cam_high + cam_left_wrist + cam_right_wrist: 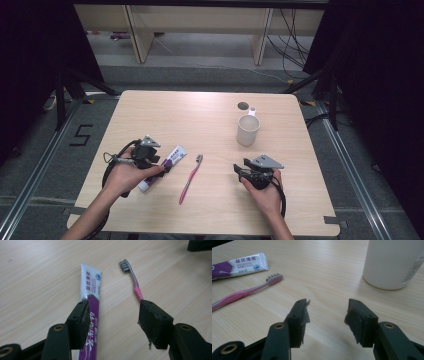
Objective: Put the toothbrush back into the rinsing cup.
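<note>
Spanning the whole scene: light wood table (210, 120), both grippers low over its near half. White cup (248, 130) stands upright up and slightly left of the right gripper (240, 170) in the high view; in the right gripper view it sits just ahead-right of the jaws, well clear of them. Toothpaste tube (91, 290), white and purple, lies flat under the left gripper (113, 317): the left jaw hangs above the purple end, the white crimped end points away ahead. Nothing sits between the pads, so no grip; jaws spread wide. Pink toothbrush (136, 286) with grey bristles lies just beside the tube, its handle running under the left gripper's right jaw, bristle end ahead. From the right gripper it lies off to the left, apart. Right gripper jaws stand apart too, bare table between them, holding nothing.
</note>
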